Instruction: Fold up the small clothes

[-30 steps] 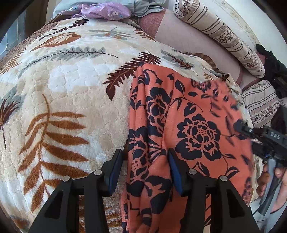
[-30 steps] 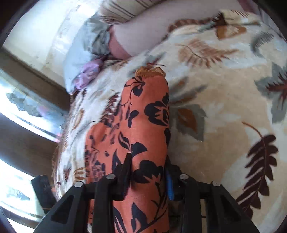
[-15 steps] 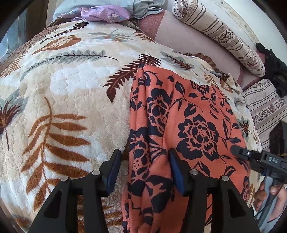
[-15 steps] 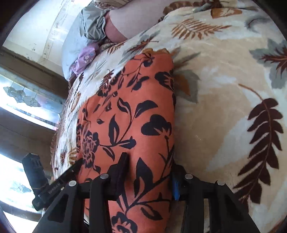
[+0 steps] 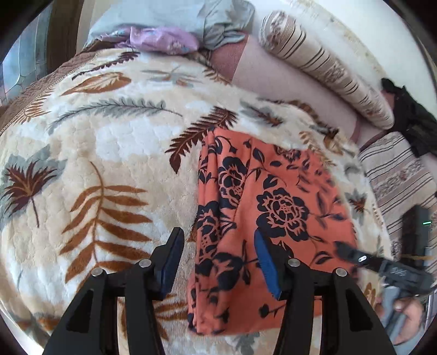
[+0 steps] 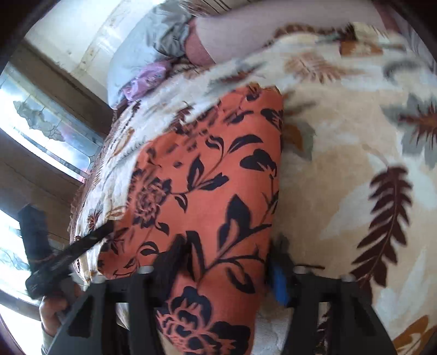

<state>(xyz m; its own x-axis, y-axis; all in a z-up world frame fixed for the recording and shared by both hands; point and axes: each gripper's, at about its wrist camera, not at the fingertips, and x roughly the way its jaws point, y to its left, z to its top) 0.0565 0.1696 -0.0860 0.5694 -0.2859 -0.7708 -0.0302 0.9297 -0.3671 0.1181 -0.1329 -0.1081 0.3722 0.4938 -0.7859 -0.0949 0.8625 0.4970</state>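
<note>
Orange garment with a black flower print lies folded on the leaf-patterned blanket that covers the bed.

Left gripper: jaws stand about half apart, blue pads showing. The garment's near left edge runs between its fingers, cloth close against the right-hand pad and clear of the left-hand one. No pinch visible; it reads as open over the fabric. The blanket's brown fern frond lies just left of its left finger.

Right gripper: jaws opening, blurred with the motion. The garment's near end sits between its fingers, its right folded edge just beside the blue pad; neither pad looks pressed into the cloth. Bare blanket spreads to the right of this gripper.

Each gripper shows in the other's view, at the garment's far side, with part of a hand on its handle.

Well beyond both grippers, at the head of the bed: a lilac cloth against a grey-blue bundle, and a striped bolster further right.
</note>
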